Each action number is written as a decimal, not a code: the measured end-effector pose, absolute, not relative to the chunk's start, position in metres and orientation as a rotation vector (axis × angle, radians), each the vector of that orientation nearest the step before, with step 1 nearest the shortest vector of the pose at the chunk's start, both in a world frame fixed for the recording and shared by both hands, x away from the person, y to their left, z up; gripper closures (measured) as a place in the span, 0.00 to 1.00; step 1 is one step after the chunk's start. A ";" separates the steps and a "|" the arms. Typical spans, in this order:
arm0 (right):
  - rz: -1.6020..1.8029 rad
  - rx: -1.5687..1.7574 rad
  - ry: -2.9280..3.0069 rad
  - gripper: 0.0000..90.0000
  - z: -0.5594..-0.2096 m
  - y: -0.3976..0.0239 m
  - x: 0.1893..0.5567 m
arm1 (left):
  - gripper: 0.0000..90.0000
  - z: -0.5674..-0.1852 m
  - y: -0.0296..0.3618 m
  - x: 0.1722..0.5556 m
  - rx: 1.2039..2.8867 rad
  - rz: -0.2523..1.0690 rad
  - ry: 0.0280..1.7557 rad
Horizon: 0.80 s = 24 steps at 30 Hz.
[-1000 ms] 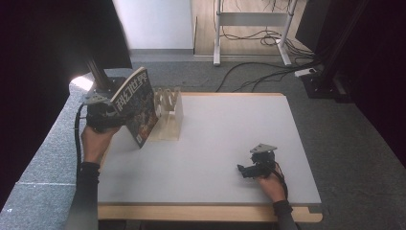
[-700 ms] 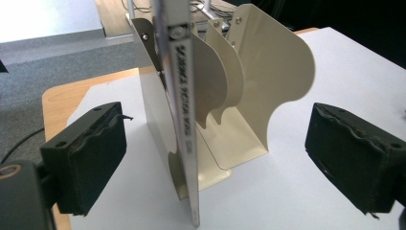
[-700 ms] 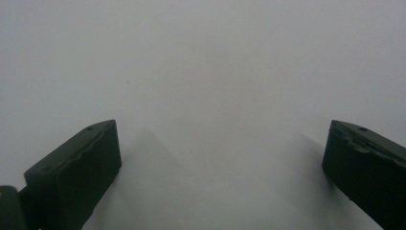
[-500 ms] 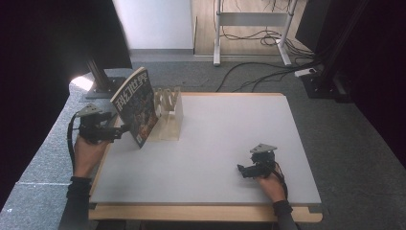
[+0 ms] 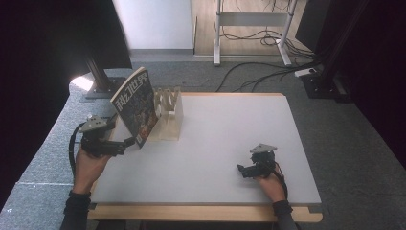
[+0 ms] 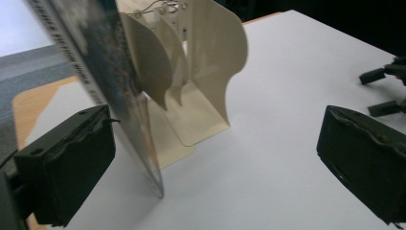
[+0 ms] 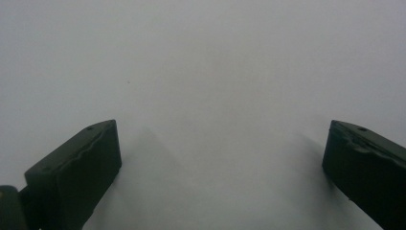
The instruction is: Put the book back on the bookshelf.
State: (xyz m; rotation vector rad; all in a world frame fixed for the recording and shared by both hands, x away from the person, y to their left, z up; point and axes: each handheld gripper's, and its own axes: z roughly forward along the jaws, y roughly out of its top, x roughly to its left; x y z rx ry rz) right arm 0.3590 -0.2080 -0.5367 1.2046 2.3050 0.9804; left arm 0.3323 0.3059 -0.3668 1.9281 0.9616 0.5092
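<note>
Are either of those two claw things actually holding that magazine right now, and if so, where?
Nothing is held. The left gripper has just opened its jaws; the magazine leans on the cream rack, standing free between them. The right gripper is open over the bare table.

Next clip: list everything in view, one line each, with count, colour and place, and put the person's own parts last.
Magazine: one, dark printed cover, standing tilted against the rack at the table's left rear.
Rack: one, cream, upright dividers, behind the magazine.
Table: one, white top with wooden edge.
Cables: several, black, on the grey floor beyond the table.
Desk frame: one, white, far back.
Left tongs: one, black, jaws wide open just clear of the magazine's lower edge, having just opened.
Right tongs: one, black, open, resting on the table front right.
</note>
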 end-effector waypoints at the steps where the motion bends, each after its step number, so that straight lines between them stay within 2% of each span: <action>1: 0.980 1.205 2.305 0.00 -0.537 -0.208 0.359 | 0.00 -0.368 0.303 0.331 1.934 0.500 0.958; 11: 0.980 1.208 2.305 0.00 -0.537 -0.208 0.359 | 0.00 -0.382 0.279 0.325 1.957 0.445 0.897; 24: 0.981 1.209 2.306 0.00 -0.537 -0.208 0.359 | 0.00 -0.402 0.244 0.340 2.003 0.353 0.855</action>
